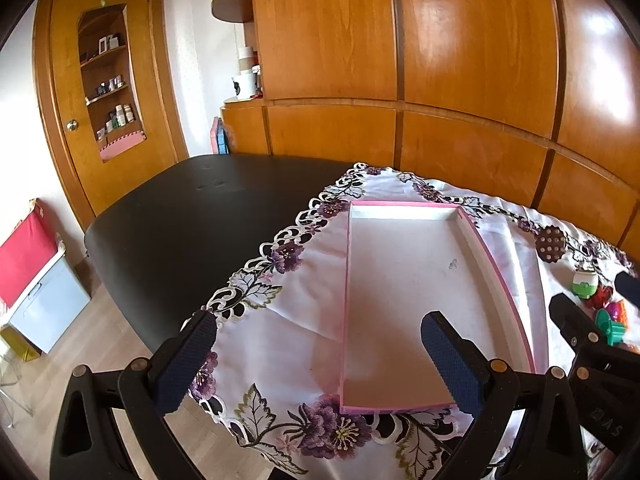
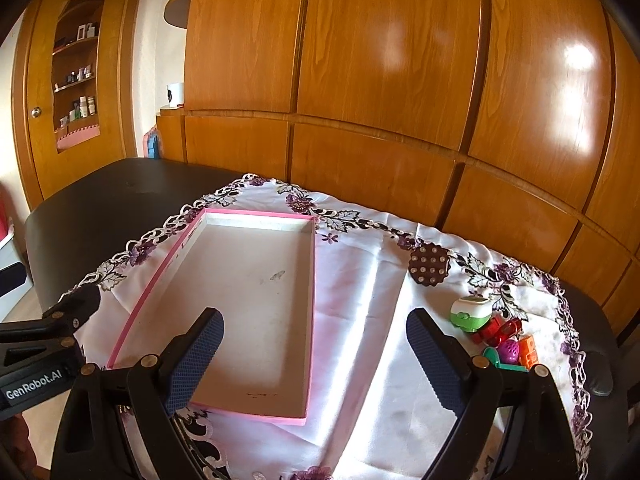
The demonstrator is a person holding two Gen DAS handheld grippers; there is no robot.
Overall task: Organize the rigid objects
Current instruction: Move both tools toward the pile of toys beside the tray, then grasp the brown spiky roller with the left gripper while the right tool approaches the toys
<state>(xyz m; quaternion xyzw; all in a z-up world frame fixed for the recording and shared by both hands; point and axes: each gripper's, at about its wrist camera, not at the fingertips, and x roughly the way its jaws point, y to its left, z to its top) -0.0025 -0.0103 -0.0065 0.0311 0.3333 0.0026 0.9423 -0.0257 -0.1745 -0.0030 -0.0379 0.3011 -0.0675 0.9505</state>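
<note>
A shallow pink-edged box (image 1: pixel 404 280) (image 2: pixel 248 292) lies empty on the embroidered cloth. Right of it sits a cluster of small toys: a green-and-white one (image 2: pixel 471 313) (image 1: pixel 584 283), red ones (image 2: pixel 500 330), a magenta egg (image 2: pixel 509 351), an orange block (image 2: pixel 528 350) and a teal piece (image 2: pixel 498 360). A brown dotted disc (image 2: pixel 429 266) (image 1: pixel 551 243) lies further back. My left gripper (image 1: pixel 316 354) is open over the box's near left corner, holding nothing. My right gripper (image 2: pixel 314 350) is open over the box's near right edge, also holding nothing, with the toys to its right.
The white cloth (image 2: pixel 360 280) with purple flower border covers part of a black table (image 1: pixel 180 208). Glossy wooden cupboards (image 2: pixel 400 80) stand right behind the table. A door with shelves (image 1: pixel 108 80) is far left. A red-topped crate (image 1: pixel 36 280) sits on the floor at left.
</note>
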